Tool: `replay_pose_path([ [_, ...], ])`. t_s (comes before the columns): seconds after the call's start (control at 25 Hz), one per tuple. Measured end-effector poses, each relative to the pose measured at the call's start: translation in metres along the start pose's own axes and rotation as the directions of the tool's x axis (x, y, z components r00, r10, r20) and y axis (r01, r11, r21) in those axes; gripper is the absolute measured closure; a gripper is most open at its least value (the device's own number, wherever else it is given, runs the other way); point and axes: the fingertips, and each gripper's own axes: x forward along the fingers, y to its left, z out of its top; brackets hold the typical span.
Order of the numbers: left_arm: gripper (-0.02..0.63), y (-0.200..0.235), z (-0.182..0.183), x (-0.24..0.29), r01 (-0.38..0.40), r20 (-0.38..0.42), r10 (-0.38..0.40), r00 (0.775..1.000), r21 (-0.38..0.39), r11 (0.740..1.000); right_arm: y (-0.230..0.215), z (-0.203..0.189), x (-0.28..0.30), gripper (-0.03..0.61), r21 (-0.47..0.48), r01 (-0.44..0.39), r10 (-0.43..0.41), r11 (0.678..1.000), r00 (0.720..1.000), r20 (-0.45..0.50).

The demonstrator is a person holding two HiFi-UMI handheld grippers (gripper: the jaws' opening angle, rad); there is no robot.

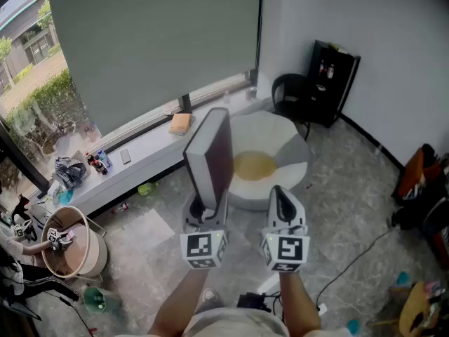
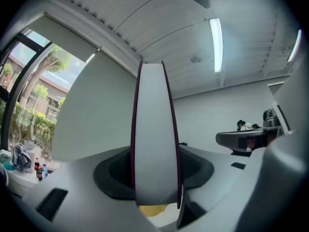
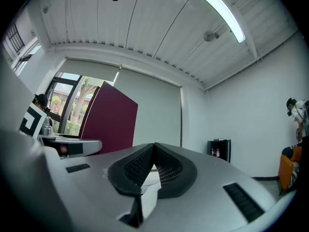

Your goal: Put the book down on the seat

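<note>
My left gripper (image 1: 203, 206) is shut on the lower end of a book (image 1: 210, 153) with a dark maroon cover and holds it upright, its pale page edge towards me. In the left gripper view the book (image 2: 154, 139) stands wedged between the two jaws of the left gripper (image 2: 154, 180). Just beyond and below it lies the round white seat (image 1: 284, 142) with a yellow cushion (image 1: 254, 165) in its middle. My right gripper (image 1: 280, 194) hangs beside the book, shut and empty. From the right gripper (image 3: 153, 151) view, the maroon cover (image 3: 108, 120) shows to the left.
A window ledge (image 1: 151, 149) behind the seat carries an orange box (image 1: 180, 123) and some bottles (image 1: 98, 161). A black chair (image 1: 289, 93) and a black cabinet (image 1: 334, 83) stand at the back right. A round tub (image 1: 70, 243) is at the left, and cables (image 1: 354, 262) cross the floor.
</note>
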Motion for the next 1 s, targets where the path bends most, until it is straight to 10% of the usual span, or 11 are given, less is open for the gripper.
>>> replay_pose_path([
  [1.0, 0.382, 0.094, -0.008, 0.008, 0.036, 0.006, -0.036, 0.999, -0.032, 0.999, 0.08, -0.017, 0.047, 0.574, -0.01, 0.049, -0.05, 0.999, 0.997, -0.052],
])
